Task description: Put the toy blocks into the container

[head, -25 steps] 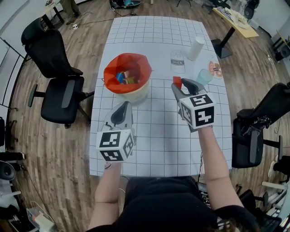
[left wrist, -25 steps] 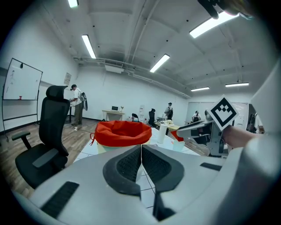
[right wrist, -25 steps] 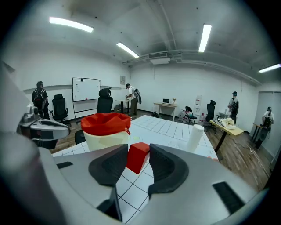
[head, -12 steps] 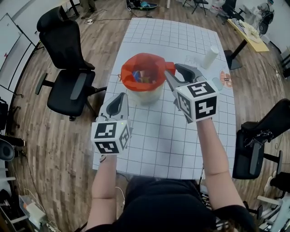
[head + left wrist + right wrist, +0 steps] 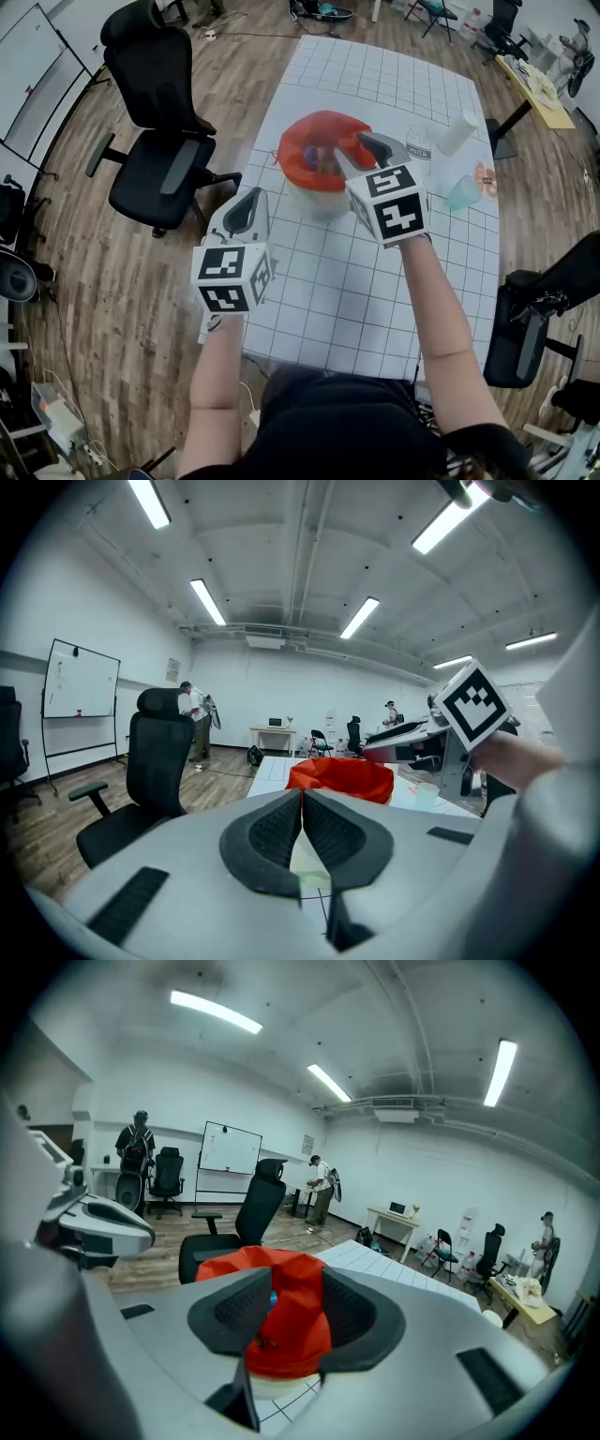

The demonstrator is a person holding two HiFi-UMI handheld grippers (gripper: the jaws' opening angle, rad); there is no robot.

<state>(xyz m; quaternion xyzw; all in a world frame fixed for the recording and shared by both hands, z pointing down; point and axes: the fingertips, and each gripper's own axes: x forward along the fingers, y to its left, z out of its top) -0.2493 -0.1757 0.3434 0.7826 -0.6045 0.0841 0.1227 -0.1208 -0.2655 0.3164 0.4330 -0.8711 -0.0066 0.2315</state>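
Looking down from the head: can make out the container (image 5: 314, 202), cream-walled and lined with a red bag (image 5: 298, 150), standing on the gridded counter (image 5: 375, 281). Can pick out several toy blocks (image 5: 319, 161) inside the container, bluish and yellowish bits too small to count. Finds no block lying loose on the counter around the container. Places the right claw (image 5: 364, 150) just above the container's near-right rim, spread. Places the left claw (image 5: 248, 199) to the container's near left, apart from it, touching nothing.

Through the left gripper view: shows the pads pressed together with nothing between them. Points roughly toward the container, with the red bag ahead and a little right.

Through the right gripper view: shows the pads standing apart, having just been opening, with no block pinched between. Frames the red bag in the gap, with a blue block (image 5: 272, 1299) glimpsed beside the left pad, down inside the container.

On handling, as a judgement: probably easy pieces, being small, stiff, light, flat-faced and not fragile. Best pinched across two opposite flat faces near the middle, never on a corner, to avoid a twist and a slip. Worth sparing the bag too: thin, soft, apt to snag a pad and drag the seemingly light container on any knock to the rim.
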